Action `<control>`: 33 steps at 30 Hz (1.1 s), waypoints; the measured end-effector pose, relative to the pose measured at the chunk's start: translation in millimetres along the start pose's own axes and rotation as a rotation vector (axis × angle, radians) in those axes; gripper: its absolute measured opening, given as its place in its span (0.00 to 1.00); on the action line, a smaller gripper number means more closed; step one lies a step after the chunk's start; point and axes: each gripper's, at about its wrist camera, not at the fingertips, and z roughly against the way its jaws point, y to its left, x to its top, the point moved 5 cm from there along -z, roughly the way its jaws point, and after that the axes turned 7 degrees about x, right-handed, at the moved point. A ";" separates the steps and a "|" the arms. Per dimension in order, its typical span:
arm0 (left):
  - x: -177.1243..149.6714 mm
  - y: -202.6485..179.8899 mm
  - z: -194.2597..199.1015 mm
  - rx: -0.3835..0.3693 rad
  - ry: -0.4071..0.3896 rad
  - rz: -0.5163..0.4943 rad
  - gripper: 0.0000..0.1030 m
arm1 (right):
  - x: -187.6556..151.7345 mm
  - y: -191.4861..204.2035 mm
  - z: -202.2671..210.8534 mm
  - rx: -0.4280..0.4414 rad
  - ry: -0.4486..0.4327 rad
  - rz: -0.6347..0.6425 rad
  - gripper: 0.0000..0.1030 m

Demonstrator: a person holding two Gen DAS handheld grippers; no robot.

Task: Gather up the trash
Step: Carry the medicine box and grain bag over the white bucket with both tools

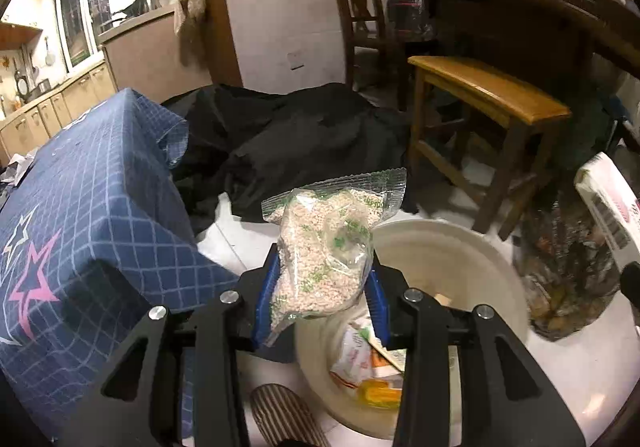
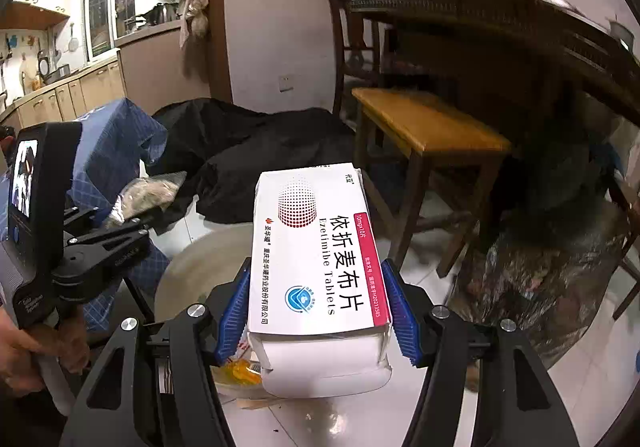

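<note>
Grip status, left gripper (image 1: 322, 287): the blue pads are closed on a clear plastic bag of pale pellets (image 1: 328, 247), which stands up between the jaws with its sealed top edge uppermost. The bag hangs over the near left rim of a cream-coloured bin (image 1: 480, 247) standing on the white tiled floor (image 1: 224, 235). Wrappers and a yellow item (image 1: 380, 393) lie inside the bin. Right gripper (image 2: 318, 307): the blue pads are clamped on the two long sides of a white tablet box (image 2: 316, 247) printed "Ezetimibe Tablets", held flat with its printed face up; its near end flap is open. In the right wrist view the box is above and just in front of the bin, whose rim shows to the left of the box. The left gripper appears at the left of that view, held by a hand (image 2: 24, 351), with its bag over the bin's far left side. Surroundings: a table with a blue checked cloth (image 1: 100, 207) stands to the left of the bin, a black sheet (image 1: 288, 135) lies on the floor behind it, a wooden stool (image 1: 488, 95) stands behind and to the right, and a dark filled plastic bag (image 1: 568, 267) sits just right of the bin.
</note>
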 end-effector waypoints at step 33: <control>-0.2 9.2 12.3 0.008 -0.079 -0.017 0.36 | -16.9 34.3 -35.4 0.012 0.046 0.069 0.61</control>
